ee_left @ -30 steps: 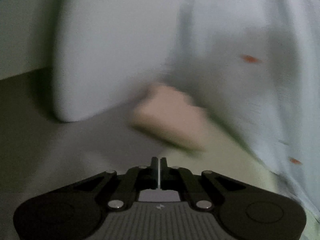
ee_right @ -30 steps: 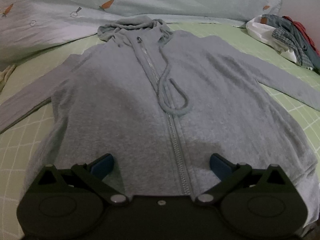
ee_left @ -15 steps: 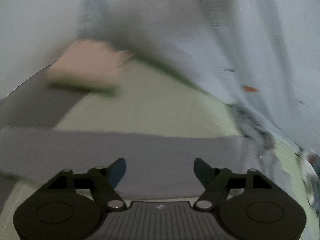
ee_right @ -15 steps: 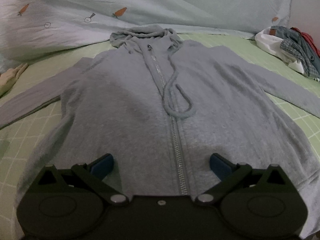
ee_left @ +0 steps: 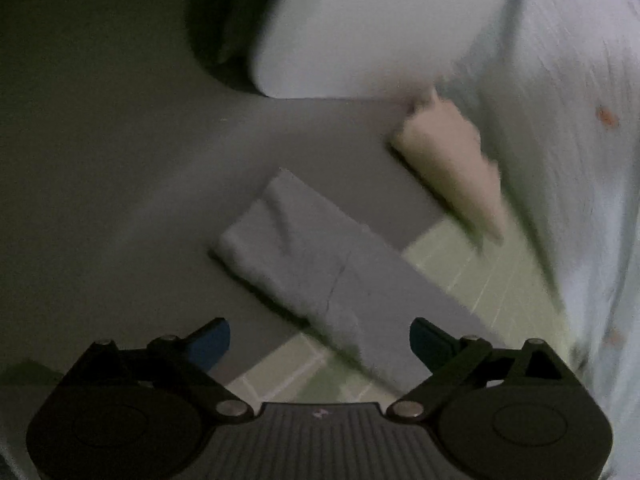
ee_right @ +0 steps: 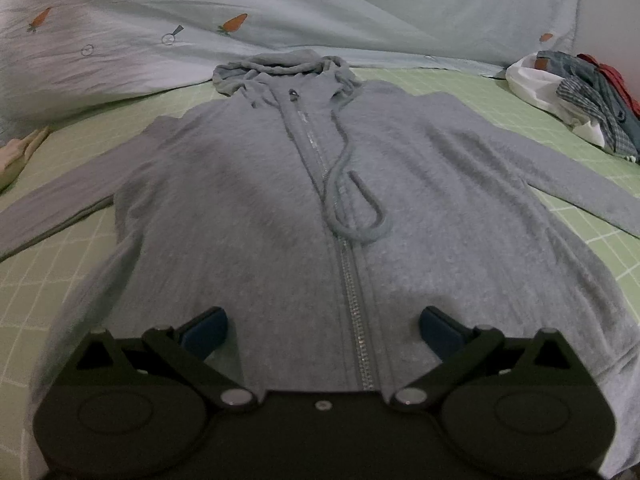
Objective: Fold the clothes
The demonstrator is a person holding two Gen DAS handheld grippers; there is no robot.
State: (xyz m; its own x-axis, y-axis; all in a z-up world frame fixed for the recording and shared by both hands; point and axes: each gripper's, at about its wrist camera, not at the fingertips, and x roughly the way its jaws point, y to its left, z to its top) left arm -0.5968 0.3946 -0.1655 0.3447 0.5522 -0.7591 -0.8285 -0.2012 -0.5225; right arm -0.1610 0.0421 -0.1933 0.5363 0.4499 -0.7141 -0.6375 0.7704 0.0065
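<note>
grey zip hoodie (ee_right: 248,216) lies flat, front up, on a light green checked bedsheet (ee_right: 516,92), zipper (ee_right: 352,280) closed down the middle, hood (ee_right: 280,68) at the far end against a pale blue quilt with carrot print (ee_right: 200,20). drawstring (ee_right: 356,204) loops across the chest just right of the zipper. both sleeves spread outward to the sides. pile of mixed clothes (ee_right: 576,92) at the far right edge of the bed, well apart from the hoodie. small beige cloth (ee_right: 16,152) at the far left edge.

right gripper (ee_right: 323,330) hovers over the hoodie's lower hem, jaws spread wide either side of the zipper, nothing clamped between them, blue pads (ee_right: 206,330) apart from each other.

left gripper (ee_left: 320,340) jaws are opening, wide apart; the hoodie's left sleeve (ee_left: 328,264) runs diagonally on the sheet with its cuff end beyond the fingertips, the sleeve passing between the fingers but pads not pressing on it. view is blurred. beige cloth (ee_left: 452,164) sits past the cuff, beside the quilt (ee_left: 560,80). dark grey surface (ee_left: 120,160) left of the sheet, cannot tell what it is.
</note>
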